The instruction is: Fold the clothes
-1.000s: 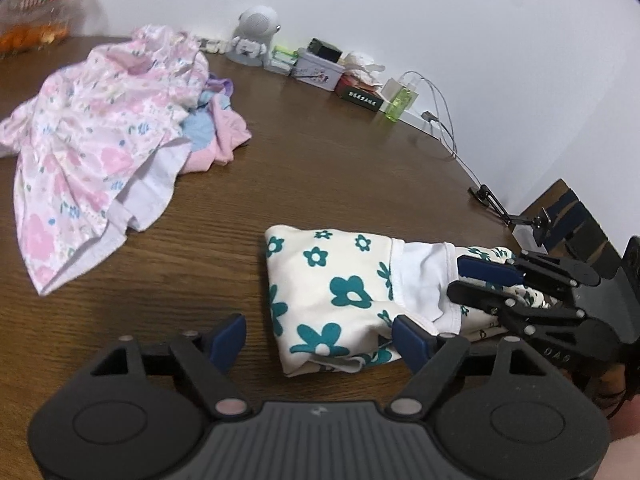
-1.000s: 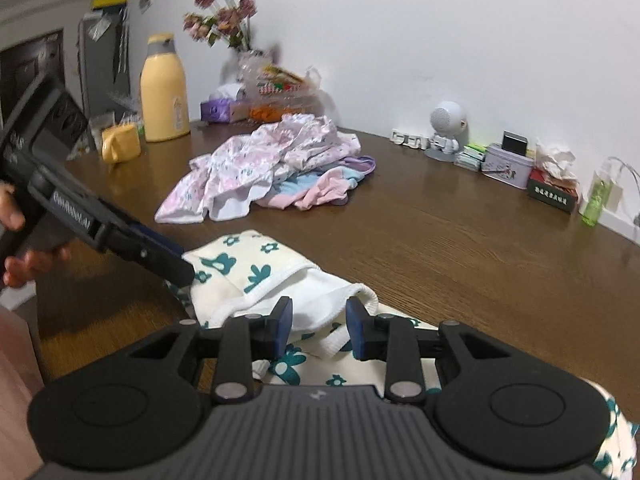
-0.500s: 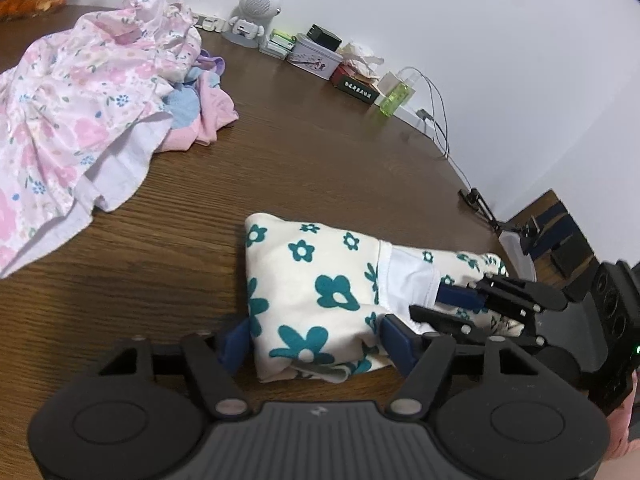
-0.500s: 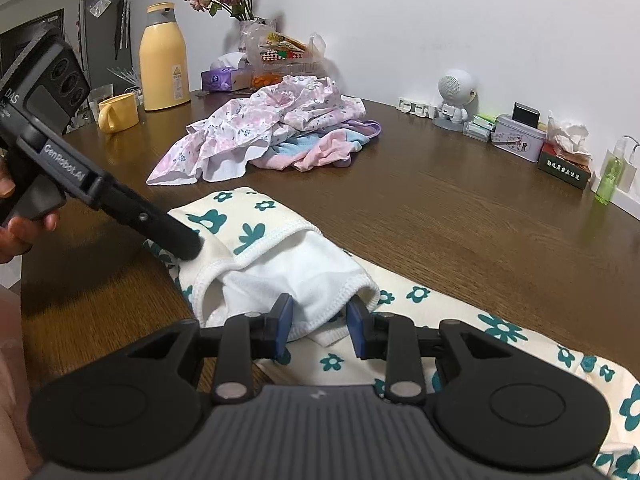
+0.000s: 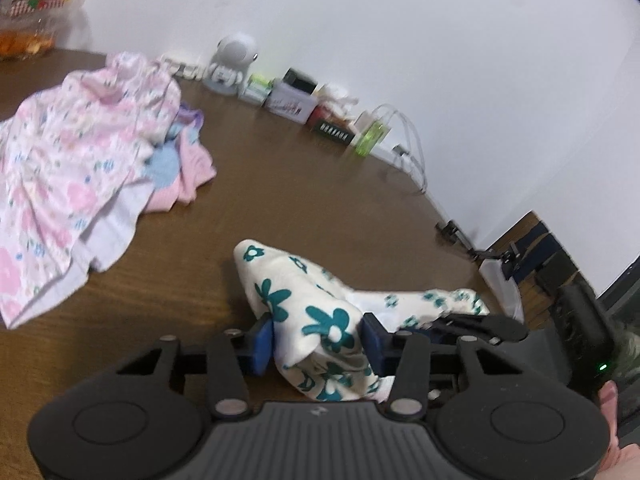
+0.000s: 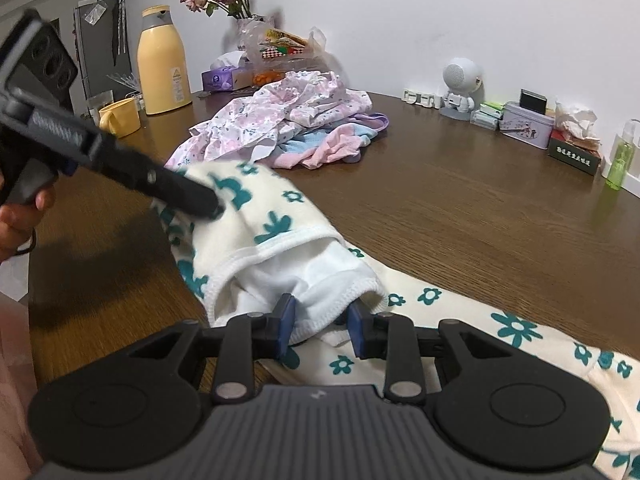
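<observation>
At the bottom of each view we are still on one garment: our left gripper (image 5: 318, 338) has just been closing and its pads now press a bunched fold of the cream flowered garment (image 5: 316, 316), while our right gripper (image 6: 320, 322) is clamped on that garment's white hem (image 6: 320, 300) at lower centre. We judge this piece only partly folded, since its printed length trails off to the lower right across the table (image 6: 460, 208) Farther back, upper left, the heap of pink clothes (image 6: 288, 128) lies untouched, so most of the folding remains
</observation>
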Action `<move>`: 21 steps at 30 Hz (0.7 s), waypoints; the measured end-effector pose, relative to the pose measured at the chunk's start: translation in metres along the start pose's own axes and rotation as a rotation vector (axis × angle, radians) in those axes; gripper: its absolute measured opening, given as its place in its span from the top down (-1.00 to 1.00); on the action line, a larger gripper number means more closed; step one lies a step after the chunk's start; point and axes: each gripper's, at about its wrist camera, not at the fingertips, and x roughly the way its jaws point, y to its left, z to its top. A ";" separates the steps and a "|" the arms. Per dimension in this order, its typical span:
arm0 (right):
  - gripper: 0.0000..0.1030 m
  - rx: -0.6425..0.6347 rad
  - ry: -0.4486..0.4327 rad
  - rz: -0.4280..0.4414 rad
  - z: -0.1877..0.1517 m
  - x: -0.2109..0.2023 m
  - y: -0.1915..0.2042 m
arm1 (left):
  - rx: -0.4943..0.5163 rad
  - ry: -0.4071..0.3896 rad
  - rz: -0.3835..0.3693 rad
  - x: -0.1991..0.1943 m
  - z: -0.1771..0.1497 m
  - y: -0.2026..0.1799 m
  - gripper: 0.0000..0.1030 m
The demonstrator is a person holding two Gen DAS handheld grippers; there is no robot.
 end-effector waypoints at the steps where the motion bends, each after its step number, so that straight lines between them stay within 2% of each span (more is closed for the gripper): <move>1: 0.44 0.001 0.000 0.003 0.001 0.001 0.001 | -0.005 -0.008 -0.007 -0.001 0.001 -0.001 0.00; 3: 0.44 0.004 0.000 0.006 0.002 0.003 0.003 | -0.027 -0.008 -0.007 0.001 0.001 -0.001 -0.24; 5: 0.44 0.008 -0.001 0.006 0.003 0.004 0.004 | -0.036 0.004 0.021 0.005 -0.002 0.002 -0.30; 8: 0.44 0.016 -0.006 0.006 0.002 0.004 0.003 | -0.069 0.017 0.047 0.011 -0.008 0.010 -0.31; 13: 0.44 0.022 -0.011 0.006 0.001 0.004 0.003 | -0.164 0.036 0.051 0.021 -0.016 0.025 -0.31; 16: 0.44 0.022 -0.011 0.003 0.002 0.005 0.004 | -0.173 0.033 0.058 0.025 -0.018 0.025 -0.23; 21: 0.44 0.023 -0.014 0.000 0.002 0.004 0.005 | -0.129 0.000 0.083 0.023 -0.018 0.019 0.13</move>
